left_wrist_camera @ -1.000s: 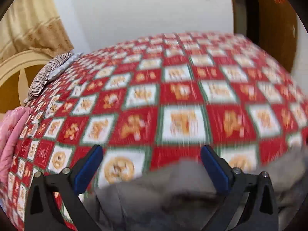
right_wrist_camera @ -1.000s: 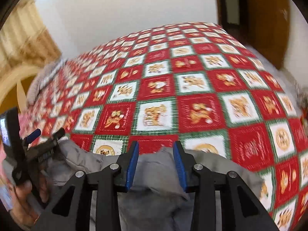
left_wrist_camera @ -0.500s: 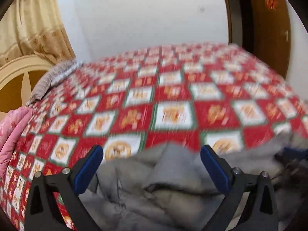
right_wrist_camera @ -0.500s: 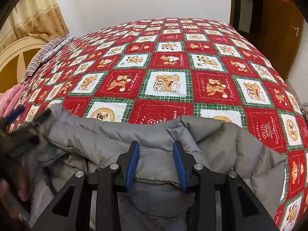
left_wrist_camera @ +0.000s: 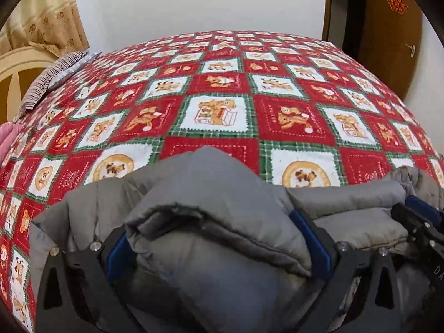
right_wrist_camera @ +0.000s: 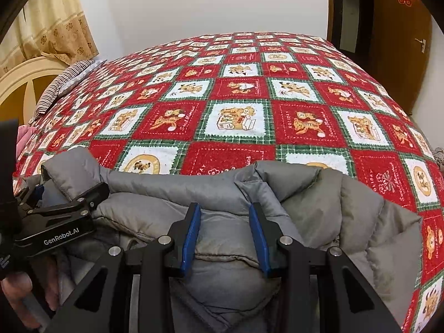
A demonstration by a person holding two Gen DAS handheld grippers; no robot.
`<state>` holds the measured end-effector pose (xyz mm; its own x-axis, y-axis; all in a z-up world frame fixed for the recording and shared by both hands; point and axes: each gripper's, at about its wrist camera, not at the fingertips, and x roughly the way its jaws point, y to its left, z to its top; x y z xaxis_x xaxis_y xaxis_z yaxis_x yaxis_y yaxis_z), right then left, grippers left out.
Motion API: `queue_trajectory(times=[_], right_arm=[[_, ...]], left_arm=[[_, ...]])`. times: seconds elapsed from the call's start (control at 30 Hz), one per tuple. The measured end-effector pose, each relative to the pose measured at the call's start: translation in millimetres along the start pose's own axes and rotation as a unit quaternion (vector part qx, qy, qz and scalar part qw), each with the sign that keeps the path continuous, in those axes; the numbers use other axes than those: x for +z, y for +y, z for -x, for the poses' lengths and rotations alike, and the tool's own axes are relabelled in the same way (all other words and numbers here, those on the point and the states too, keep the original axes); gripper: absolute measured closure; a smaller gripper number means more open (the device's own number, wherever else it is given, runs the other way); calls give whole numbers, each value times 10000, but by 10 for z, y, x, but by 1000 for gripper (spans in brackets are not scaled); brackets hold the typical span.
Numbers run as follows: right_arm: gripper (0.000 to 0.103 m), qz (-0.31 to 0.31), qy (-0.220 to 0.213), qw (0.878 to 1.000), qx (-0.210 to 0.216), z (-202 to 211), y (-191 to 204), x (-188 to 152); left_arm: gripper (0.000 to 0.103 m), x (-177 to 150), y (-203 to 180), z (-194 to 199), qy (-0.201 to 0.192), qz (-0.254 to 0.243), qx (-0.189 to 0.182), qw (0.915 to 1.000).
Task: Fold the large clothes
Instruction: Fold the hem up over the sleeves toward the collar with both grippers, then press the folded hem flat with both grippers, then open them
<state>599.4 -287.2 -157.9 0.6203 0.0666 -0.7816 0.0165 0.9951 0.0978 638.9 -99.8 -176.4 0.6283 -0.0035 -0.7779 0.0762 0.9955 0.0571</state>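
The grey puffer jacket (right_wrist_camera: 305,194) lies bunched at the near edge of the bed (right_wrist_camera: 238,88), on a red, white and green patchwork quilt (left_wrist_camera: 219,111) printed with bears. The left claw (left_wrist_camera: 219,245) is spread wide with a thick fold of jacket between its blue pads, its body reading "GenRobot.AI" in the right view. The right claw (right_wrist_camera: 224,238) is narrower, clamped on a jacket fold.
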Motion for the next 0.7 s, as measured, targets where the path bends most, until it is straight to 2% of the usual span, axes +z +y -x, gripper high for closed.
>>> queue_trajectory(times=[0.17,0.7], right_arm=[[65,-72,-19,10000,57,-46,-22,-48],[65,150,-23,9996,-232,-127,72,-94]], left_arm=[[0,-37,-40,-53,3,-92,87,9999],[0,-68,-60,-94,-23,-123,178,9998]])
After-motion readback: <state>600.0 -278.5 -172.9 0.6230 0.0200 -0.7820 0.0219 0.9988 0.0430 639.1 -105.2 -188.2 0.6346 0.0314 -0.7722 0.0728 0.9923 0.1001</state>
